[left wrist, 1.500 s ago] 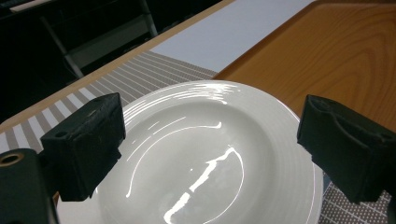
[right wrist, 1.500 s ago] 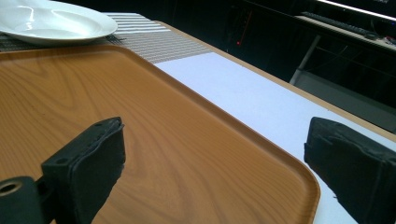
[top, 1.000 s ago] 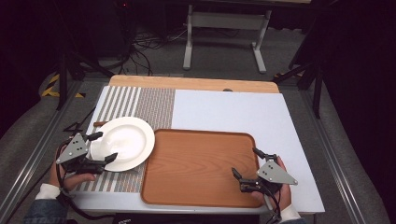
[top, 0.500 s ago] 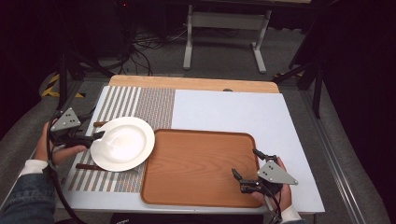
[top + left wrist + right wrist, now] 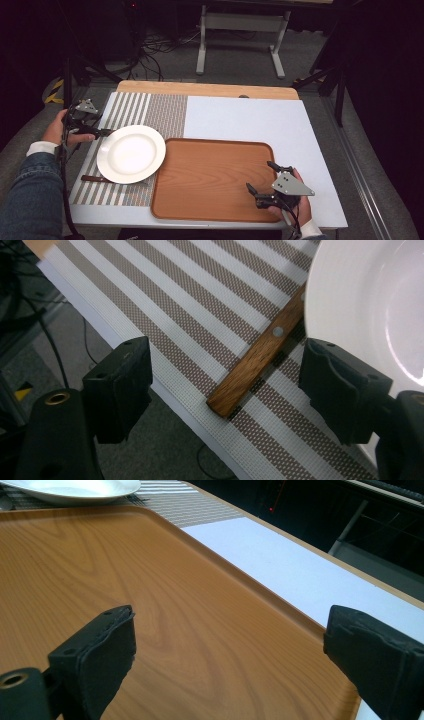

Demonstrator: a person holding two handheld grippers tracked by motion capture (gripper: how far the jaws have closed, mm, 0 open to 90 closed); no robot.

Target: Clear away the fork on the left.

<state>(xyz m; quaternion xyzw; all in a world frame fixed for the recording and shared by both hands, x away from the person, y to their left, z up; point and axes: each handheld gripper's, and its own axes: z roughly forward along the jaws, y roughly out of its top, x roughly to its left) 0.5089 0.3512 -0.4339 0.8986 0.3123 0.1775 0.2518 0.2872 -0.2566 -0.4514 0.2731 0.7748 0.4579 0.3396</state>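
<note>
**Left gripper poised over a wooden handle beside the white plate**

Seen from above, a counter (image 5: 250,117) carries a brown-and-white striped placemat (image 5: 150,107) on its left side and a wooden tray (image 5: 210,180) towards the near edge. A white plate (image 5: 131,153) lies on the placemat, its right rim just overlapping the tray's left edge.

The left gripper (image 5: 102,132) is at the far-left edge of the counter, held in the person's left hand (image 5: 60,130), pointing towards the plate's left rim. Its fingers have just been closing a little yet stand wide apart and grip nothing. In the left gripper view, a wooden handle (image 5: 257,357) with a metal rivet lies on the placemat between the two fingers (image 5: 120,385), untouched by either, its far end running under the plate's rim. What kind of utensil it belongs to cannot be told, since the rest is hidden.

A second dark handle (image 5: 92,178) pokes out from under the plate's near-left rim in the high view.

The right gripper (image 5: 260,179) hovers over the tray's near-right corner, its fingers (image 5: 100,645) spread wide and empty, with only bare tray wood between them.
</note>
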